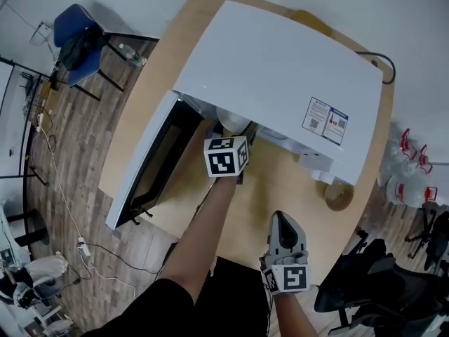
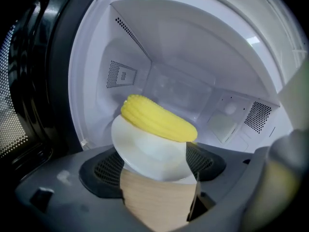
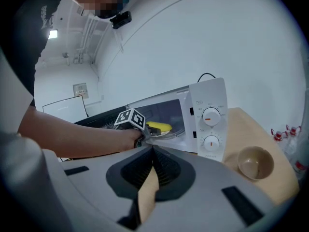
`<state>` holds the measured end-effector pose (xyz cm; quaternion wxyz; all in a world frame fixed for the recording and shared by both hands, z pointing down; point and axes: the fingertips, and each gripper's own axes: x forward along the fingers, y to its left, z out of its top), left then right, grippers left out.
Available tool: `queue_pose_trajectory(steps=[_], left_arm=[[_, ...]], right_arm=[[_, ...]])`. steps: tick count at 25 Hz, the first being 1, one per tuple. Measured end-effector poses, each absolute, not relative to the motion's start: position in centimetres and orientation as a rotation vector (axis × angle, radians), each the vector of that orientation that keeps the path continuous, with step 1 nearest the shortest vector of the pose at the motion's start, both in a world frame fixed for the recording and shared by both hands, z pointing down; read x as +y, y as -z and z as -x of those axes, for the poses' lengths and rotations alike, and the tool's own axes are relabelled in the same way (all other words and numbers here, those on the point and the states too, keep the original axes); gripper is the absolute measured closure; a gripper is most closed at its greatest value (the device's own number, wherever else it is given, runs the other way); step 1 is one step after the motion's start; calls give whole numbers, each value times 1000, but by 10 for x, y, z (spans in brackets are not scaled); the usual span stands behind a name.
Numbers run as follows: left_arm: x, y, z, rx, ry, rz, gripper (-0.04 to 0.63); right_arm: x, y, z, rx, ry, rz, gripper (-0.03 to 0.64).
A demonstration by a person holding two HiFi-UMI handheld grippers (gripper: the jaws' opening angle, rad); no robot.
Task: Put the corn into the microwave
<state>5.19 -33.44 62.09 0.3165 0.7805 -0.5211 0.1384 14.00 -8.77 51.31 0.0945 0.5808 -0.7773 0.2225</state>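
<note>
A yellow corn cob (image 2: 157,119) lies on a small white plate (image 2: 149,151). My left gripper (image 2: 157,159) is shut on the plate's near rim and holds it tilted at the mouth of the white microwave (image 1: 280,76), whose door (image 1: 151,163) hangs open to the left. From the right gripper view the corn (image 3: 159,127) and plate (image 3: 163,133) sit just inside the opening, with the left gripper (image 3: 141,135) behind them. My right gripper (image 1: 280,218) hangs back over the table's near edge, shut on nothing (image 3: 152,151).
A beige bowl (image 1: 338,194) stands on the round wooden table (image 1: 273,188) right of the microwave's control panel (image 3: 211,124). On the floor are a blue chair (image 1: 77,41), a black chair (image 1: 358,286), red-capped bottles (image 1: 410,167) and cables.
</note>
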Motion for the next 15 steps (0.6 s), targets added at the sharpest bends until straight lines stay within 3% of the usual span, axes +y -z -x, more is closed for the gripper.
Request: queue_pose_trajectory(steps=[6,15], left_arm=[[-336,-616,-50,-1405,-230,-1967,213],[-325,-630,-34,-1518,-251,-1851,192]], right_arm=[[-92,-509,-146,-2302,-668,-1748,557],[-96,-510,-146,-2321,-684,-1731,557]])
